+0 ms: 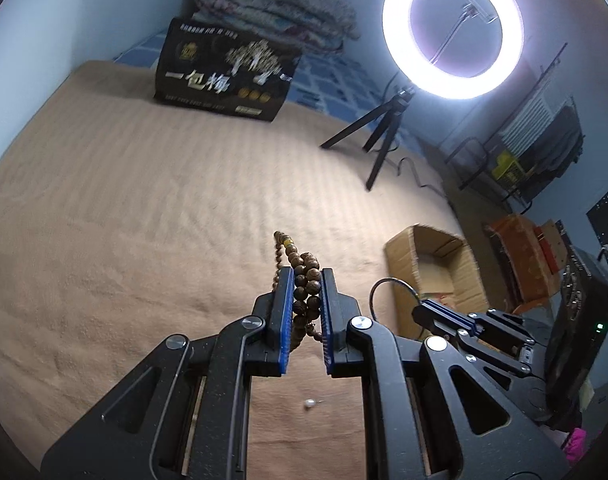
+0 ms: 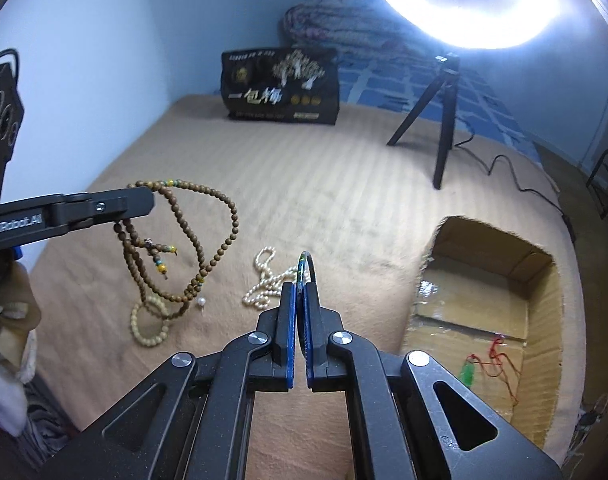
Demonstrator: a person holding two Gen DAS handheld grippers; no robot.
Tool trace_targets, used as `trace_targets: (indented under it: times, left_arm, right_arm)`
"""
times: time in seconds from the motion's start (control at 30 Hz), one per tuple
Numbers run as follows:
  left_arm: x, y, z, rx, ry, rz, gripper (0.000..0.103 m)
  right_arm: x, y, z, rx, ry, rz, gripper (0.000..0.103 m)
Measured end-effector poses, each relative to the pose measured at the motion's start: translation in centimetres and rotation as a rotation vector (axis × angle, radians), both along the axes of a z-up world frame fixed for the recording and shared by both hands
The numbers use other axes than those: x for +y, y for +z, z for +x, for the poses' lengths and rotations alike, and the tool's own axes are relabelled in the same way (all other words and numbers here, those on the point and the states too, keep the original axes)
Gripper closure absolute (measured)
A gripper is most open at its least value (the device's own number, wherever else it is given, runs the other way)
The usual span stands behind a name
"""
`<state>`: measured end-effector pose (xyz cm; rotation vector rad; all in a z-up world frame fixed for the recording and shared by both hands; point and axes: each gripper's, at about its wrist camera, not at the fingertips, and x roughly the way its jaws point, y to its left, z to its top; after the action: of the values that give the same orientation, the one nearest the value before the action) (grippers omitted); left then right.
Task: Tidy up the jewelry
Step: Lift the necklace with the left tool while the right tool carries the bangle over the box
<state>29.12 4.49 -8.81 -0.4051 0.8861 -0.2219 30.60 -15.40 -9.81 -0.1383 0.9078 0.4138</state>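
Observation:
My left gripper [image 1: 307,273] is shut on a long brown wooden bead necklace [image 1: 301,276]; in the right wrist view the same gripper [image 2: 149,198] holds that necklace [image 2: 207,240] dangling in loops above the tan bedspread. My right gripper [image 2: 301,286] is shut on a thin dark bangle [image 2: 308,264], which stands edge-on between the blue pads. In the left wrist view the right gripper [image 1: 420,308] shows with the bangle [image 1: 388,286] arching from its tip. A pearl necklace [image 2: 265,284], a pale bead bracelet [image 2: 149,326] and a single pearl [image 2: 201,302] lie on the bedspread.
An open cardboard box [image 2: 544,312] sits at the right with a red cord and green pendant [image 2: 470,374] inside. A ring light on a black tripod [image 2: 444,120] stands at the back right, its cable trailing across. A black printed box [image 2: 281,88] and folded quilt [image 2: 344,32] are at the back.

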Motion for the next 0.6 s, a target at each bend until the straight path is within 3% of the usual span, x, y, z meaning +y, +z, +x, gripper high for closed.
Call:
trace_targets:
  times: [0.23, 0.6]
  left_arm:
    - [-1.7, 2.7, -0.8, -0.056, -0.032, -0.03, 0.093]
    - [-6.3, 4.4, -1.0, -0.085, -0.098, -0.04, 0.093]
  right_arm:
    - [-2.6, 2.1, -0.5, -0.036, -0.048, 0.048, 0.101]
    - [-7.3, 3.6, -1.8, -0.072, -0.136, 0.065, 0.101]
